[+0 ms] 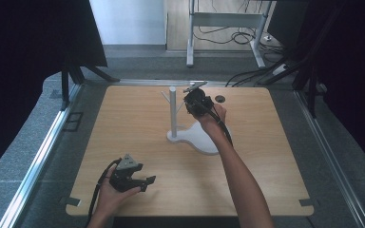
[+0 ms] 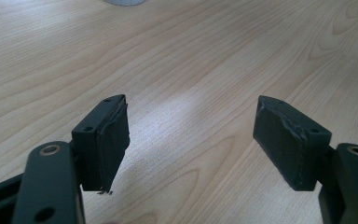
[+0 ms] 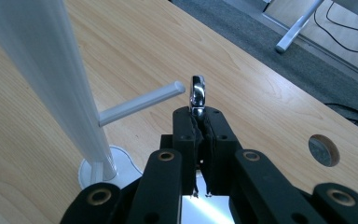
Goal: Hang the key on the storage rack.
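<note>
One white stand (image 1: 173,111); right tool (image 3: 199,122) raised, gripping one shiny metal piece (image 3: 196,95); left tool (image 2: 191,140) low, jaws apart.

**Handheld grippers: appearance**

Each gripper (image 1: 132,176) is black, with two flat jaws faced in dark pads (image 2: 286,147), brass-ringed pivot holes, small screw holes, a grey triangular top plate (image 1: 127,161) and a black trailing cable (image 1: 95,199). Forearms are bare.

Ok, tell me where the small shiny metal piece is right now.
The shiny metal piece is pinched between the right gripper's shut jaws, held above the table beside the white stand, close to the tip of one of its side pegs.
</note>
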`<state>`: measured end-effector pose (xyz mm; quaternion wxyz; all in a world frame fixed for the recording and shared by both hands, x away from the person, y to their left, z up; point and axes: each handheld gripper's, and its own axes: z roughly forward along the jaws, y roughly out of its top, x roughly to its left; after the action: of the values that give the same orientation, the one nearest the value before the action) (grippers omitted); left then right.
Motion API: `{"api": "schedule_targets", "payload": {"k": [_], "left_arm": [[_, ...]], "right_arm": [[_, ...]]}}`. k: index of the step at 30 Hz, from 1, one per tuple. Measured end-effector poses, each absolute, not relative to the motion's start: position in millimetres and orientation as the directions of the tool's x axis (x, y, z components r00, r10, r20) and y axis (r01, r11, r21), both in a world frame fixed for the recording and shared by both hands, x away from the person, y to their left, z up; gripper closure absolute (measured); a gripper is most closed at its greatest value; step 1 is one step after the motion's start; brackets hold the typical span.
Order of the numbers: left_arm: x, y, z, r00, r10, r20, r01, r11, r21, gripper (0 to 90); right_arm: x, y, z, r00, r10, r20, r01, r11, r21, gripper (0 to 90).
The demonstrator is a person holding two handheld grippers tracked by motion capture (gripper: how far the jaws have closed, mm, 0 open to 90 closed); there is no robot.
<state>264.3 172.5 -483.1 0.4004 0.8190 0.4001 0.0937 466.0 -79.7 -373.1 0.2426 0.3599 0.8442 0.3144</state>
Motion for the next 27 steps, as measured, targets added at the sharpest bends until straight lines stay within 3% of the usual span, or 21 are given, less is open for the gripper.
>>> {"api": "schedule_targets", "payload": {"k": [27], "left_arm": [[264.8, 171.1, -484.7, 0.667, 0.725, -0.171, 0.581, -0.363, 0.728, 27.5]], "right_arm": [[453.5, -62.4, -381.6, -0.632, 0.734, -0.25, 0.412, 0.59, 0.694, 84.1]]}}
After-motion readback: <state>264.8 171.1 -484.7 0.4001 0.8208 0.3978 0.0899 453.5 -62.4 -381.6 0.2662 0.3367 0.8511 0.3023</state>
